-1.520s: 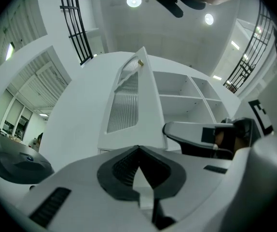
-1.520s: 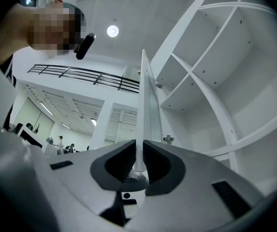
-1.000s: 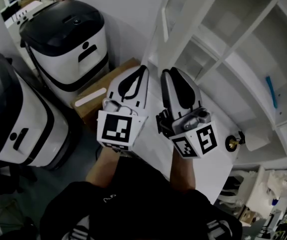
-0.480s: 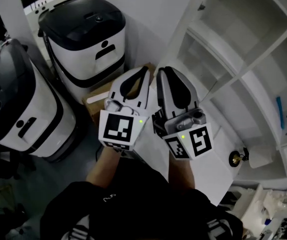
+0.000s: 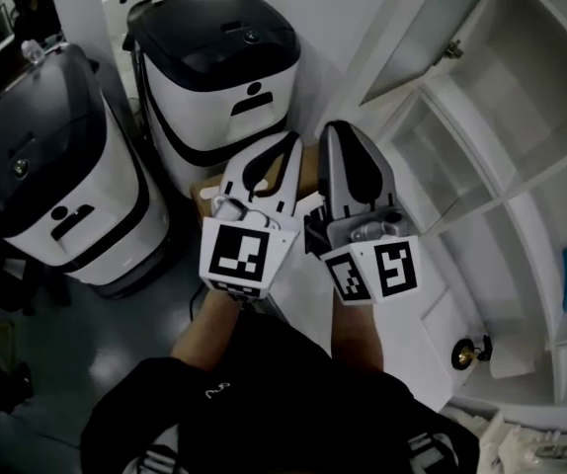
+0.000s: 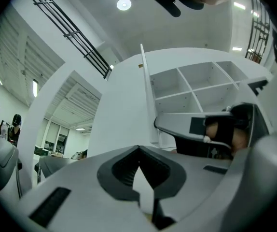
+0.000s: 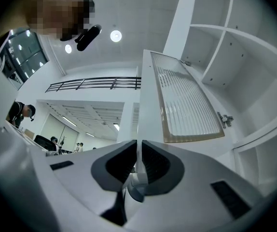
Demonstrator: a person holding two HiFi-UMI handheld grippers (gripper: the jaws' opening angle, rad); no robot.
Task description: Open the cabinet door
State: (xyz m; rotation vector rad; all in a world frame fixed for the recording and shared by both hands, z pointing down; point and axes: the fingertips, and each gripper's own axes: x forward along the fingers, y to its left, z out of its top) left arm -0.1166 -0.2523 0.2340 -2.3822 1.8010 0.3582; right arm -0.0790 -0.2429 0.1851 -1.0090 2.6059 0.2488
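Right gripper (image 7: 138, 146) is clamped on the free edge of the cabinet door (image 7: 150, 105), jaws just been closing with that thin white edge between the pads. Left gripper (image 6: 138, 149) is pinched shut on nothing, just beside it. Markings: square black-and-white patterns on the gripper cubes (image 5: 372, 270) and a black figure pictogram (image 5: 254, 97) on the black-lidded white machines (image 5: 214, 57) left of the door, with a cardboard box (image 5: 204, 194) under the tips and a brass knob (image 5: 466, 352) at lower right. Door stands upright, long axis vertical, swung out from the white shelving (image 5: 521, 146), ribbed glass pane (image 7: 186, 100) up top, hinge (image 7: 224, 120) on the far side.
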